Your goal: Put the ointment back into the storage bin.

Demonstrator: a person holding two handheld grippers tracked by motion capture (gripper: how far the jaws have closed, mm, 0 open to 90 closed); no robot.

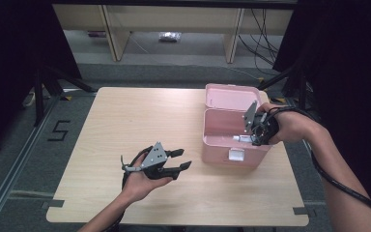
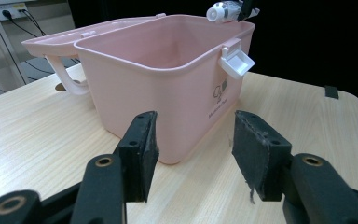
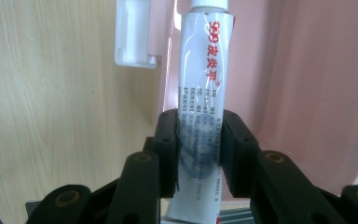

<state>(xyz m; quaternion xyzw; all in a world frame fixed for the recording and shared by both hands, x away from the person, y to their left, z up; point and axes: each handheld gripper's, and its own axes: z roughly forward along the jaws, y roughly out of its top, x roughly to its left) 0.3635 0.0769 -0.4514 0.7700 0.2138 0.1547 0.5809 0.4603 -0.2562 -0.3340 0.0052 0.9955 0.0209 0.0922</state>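
The right tool (image 1: 257, 129) is clamped on a white ointment tube (image 3: 200, 107) with red print, both pads pressed flat against its lower body; the tube's capped end points away from the tool. In the high view the tube (image 1: 244, 138) is held level over the open cavity of the pink box (image 1: 232, 157), just above its near-right rim, and the left gripper view shows the cap end (image 2: 223, 10) projecting over that rim. The box stands on the right half of the table (image 1: 125, 125), lid (image 1: 229, 96) thrown back, white latch (image 2: 236, 61) hanging on the front wall. The left tool (image 1: 181, 161) rests low over the table well left of the box, jaws standing apart with nothing between the pads (image 2: 142, 154), aimed at the box's front corner
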